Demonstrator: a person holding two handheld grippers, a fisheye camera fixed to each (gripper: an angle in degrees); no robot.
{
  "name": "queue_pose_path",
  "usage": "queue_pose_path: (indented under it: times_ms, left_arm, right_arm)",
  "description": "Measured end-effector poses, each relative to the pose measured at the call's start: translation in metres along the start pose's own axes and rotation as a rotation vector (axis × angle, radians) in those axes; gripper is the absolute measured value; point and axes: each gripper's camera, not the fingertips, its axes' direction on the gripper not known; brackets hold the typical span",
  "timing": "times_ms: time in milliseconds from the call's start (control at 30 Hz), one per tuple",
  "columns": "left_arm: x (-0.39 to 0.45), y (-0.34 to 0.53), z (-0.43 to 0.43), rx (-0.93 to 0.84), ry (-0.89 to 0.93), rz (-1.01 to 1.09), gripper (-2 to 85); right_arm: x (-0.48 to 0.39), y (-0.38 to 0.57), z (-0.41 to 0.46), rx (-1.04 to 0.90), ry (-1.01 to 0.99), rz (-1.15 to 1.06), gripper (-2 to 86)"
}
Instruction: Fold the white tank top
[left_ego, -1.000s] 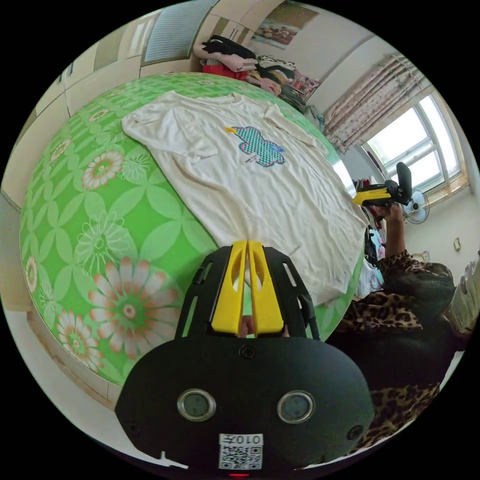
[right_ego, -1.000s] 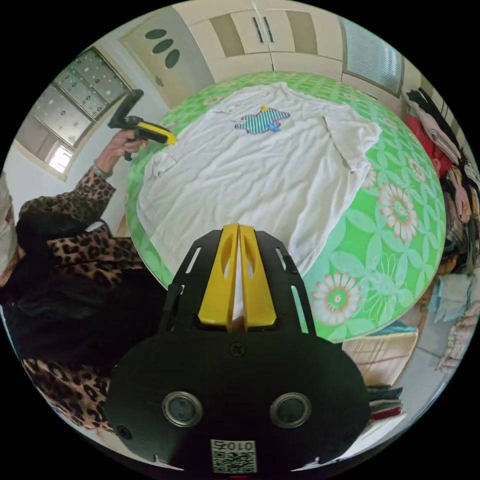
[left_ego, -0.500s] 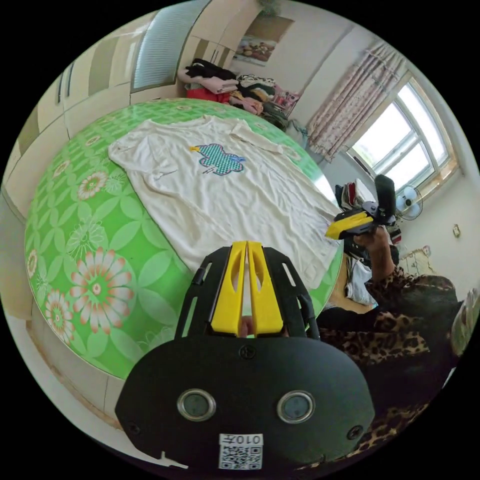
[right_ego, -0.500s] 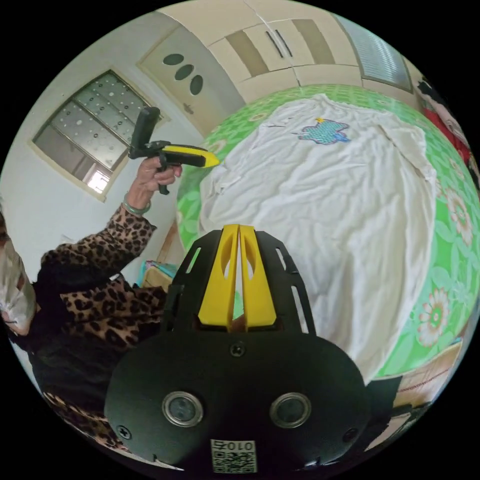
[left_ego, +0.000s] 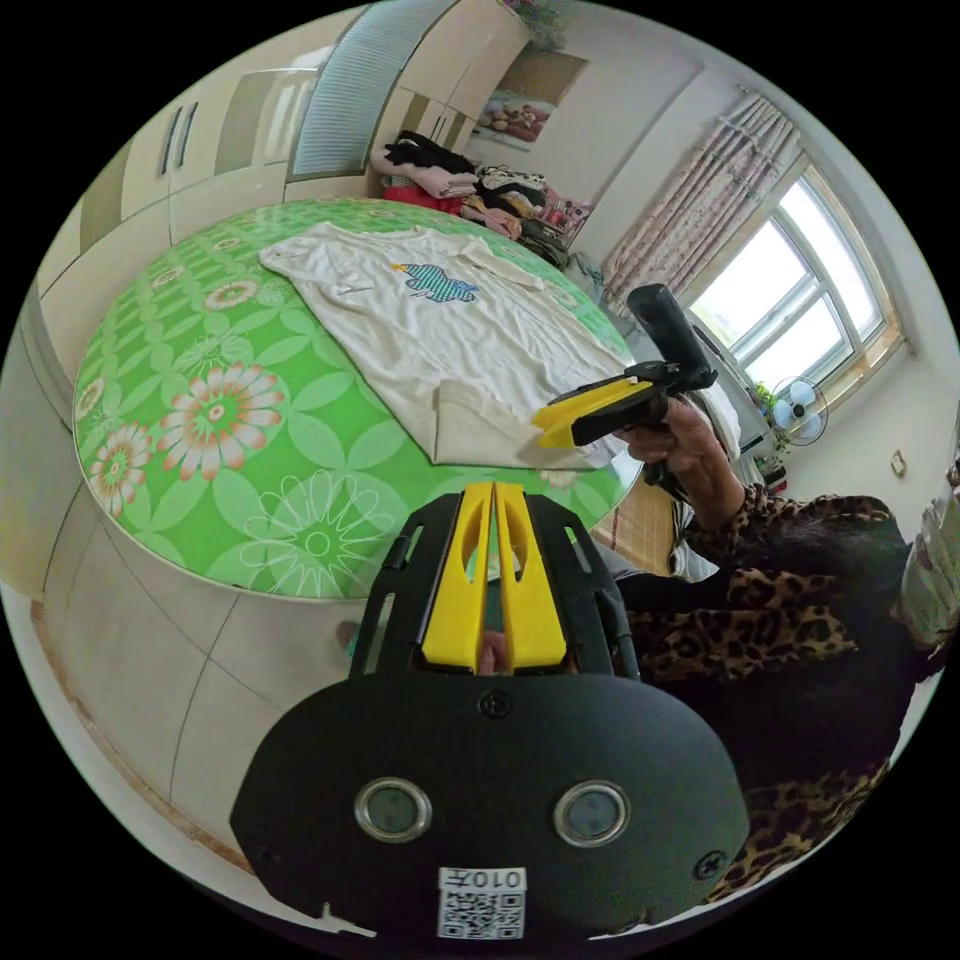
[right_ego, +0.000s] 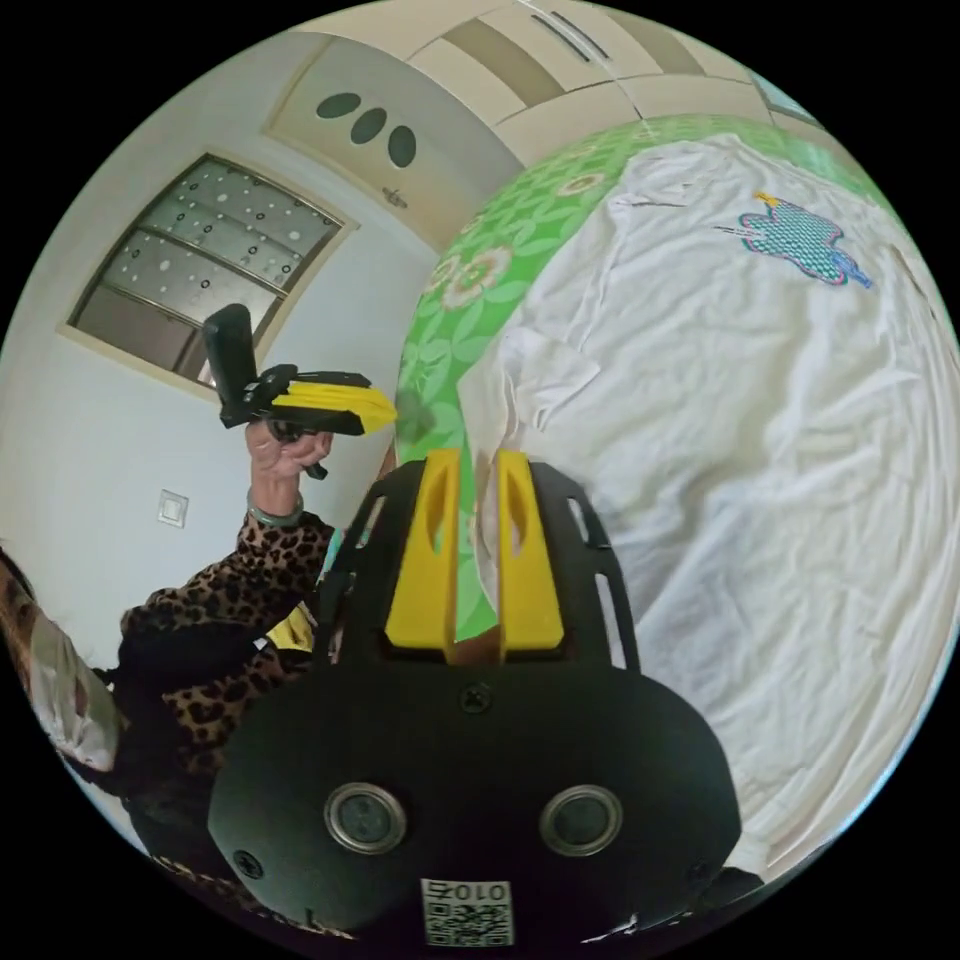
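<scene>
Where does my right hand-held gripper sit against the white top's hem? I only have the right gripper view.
Observer: In the left gripper view, the right hand-held gripper has its tip at the near hem of the white top, beside a turned-over corner. I cannot tell whether it touches.
Operator: Is the left one holding cloth?
Observer: No. The left hand-held gripper has its jaws together with nothing between them, back from the edge of the green flowered surface.
Operator: What lies past the collar end?
Observer: A pile of clothes by the wall.
</scene>
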Motion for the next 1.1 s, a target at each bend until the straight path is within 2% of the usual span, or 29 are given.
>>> queue_pose_path:
  times_ms: [67,167,233,267,400,567,633,733,800,867,967,1100]
  left_arm:
    - [-0.001,0.012,-0.006,0.036,0.013,0.004,-0.2]
    - [0.000,0.029,-0.018,0.120,0.029,0.033,-0.2]
    - [-0.002,0.035,-0.021,0.160,0.040,0.034,-0.2]
    - [-0.004,0.036,-0.022,0.184,0.054,0.028,-0.2]
    - [-0.006,0.030,-0.009,0.185,0.106,0.011,-0.2]
    - [0.014,0.031,0.007,0.132,0.049,0.083,-0.2]
    - [0.017,0.033,0.012,0.104,0.053,0.099,-0.2]
    - [0.020,0.037,0.015,0.097,0.036,0.087,-0.2]
    - [0.021,0.042,0.012,0.114,0.034,0.074,-0.1]
    - [0.019,0.046,0.008,0.127,0.035,0.059,-0.1]
    - [0.016,0.053,0.001,0.146,0.023,0.030,-0.1]
    - [0.013,0.058,-0.012,0.209,0.017,0.023,-0.2]
  right_arm:
    - [-0.029,0.017,0.002,0.038,0.019,-0.177,4.1]
    - [-0.054,0.037,0.021,-0.045,0.144,-0.337,4.0]
    - [-0.060,0.047,0.037,-0.112,0.218,-0.386,3.9]
    - [-0.063,0.053,0.040,-0.085,0.246,-0.391,3.9]
    - [-0.065,0.058,0.043,-0.096,0.189,-0.368,3.8]
    - [-0.083,0.076,0.039,-0.134,0.148,-0.531,2.9]
    - [-0.073,0.070,0.030,-0.012,0.178,-0.395,3.0]
    - [-0.054,0.052,0.021,0.089,0.063,-0.216,4.6]
    - [-0.051,0.043,0.026,0.095,0.009,-0.168,6.1]
    - [-0.054,0.032,0.041,0.065,0.078,-0.099,6.8]
    - [-0.065,0.029,0.058,0.041,0.156,-0.102,5.2]
    - [-0.093,0.043,0.059,0.105,0.143,-0.247,3.8]
